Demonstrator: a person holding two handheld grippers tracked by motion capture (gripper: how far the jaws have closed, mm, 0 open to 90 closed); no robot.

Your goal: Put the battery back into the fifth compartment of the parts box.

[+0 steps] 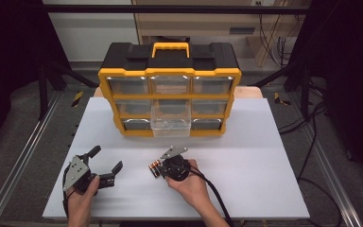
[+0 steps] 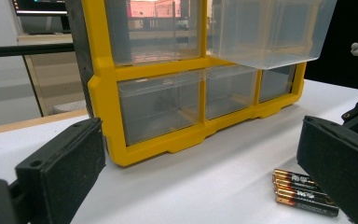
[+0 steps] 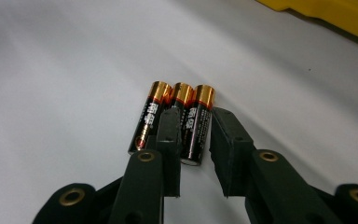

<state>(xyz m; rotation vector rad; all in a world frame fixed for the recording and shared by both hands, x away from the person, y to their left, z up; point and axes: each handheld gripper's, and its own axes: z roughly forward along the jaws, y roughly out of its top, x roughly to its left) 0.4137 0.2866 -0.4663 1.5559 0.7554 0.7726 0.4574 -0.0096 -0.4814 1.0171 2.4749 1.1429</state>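
right gripper view: three batteries [image 3: 175, 119] lie side by side on the white table [image 3: 51, 70], gold caps pointing away. right gripper [image 3: 193, 140] is down over them, jaws drawn narrow around the right-hand battery [image 3: 196, 128]; left jaw sits on top of the middle one, right jaw just outside the right one. whether the pads actually press on it, cannot tell, and nothing is lifted. high view: right gripper [image 1: 163, 166] is near the table's middle front, batteries [image 1: 155, 169] at its tip, right hand [image 1: 191, 182] wrapped around the body, cable trailing toward the bottom edge. left gripper [image 1: 105, 164] rests at front left, jaws spread wide with nothing between them, left hand [image 1: 82, 189] holding it. yellow-and-black organizer [image 1: 170, 90] stands at the back of the table, three rows of clear drawers; the middle drawer [image 1: 171, 120] of the bottom row is pulled out. left gripper view: both wide-apart jaws frame the organizer [image 2: 107, 93], the pulled-out drawer [image 2: 270, 32] at top right, batteries [image 2: 303, 192] on the table at lower right, just beside the right jaw.
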